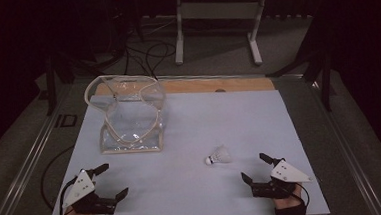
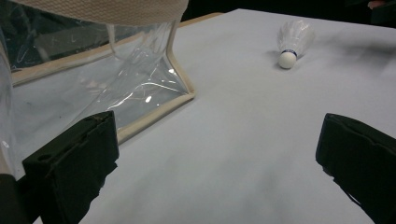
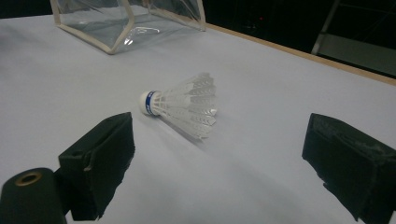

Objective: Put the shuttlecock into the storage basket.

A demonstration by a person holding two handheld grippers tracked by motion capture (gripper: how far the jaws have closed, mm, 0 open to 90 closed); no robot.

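We hold our left gripper (image 1: 106,181) and right gripper (image 1: 257,167) spread wide at the near edge. The white shuttlecock (image 1: 219,156) lies on its side just beside the right gripper. The clear bag (image 1: 129,116) stands far left.

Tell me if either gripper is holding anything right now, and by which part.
Nothing is held. The left gripper and right gripper are both open; the shuttlecock lies loose on the table.

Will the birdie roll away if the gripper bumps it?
Probably. The shuttlecock lies on its side on the smooth table, so it would likely swing around its round cork tip. It looks very light, and its thin feathery skirt could crush under a hard squeeze.
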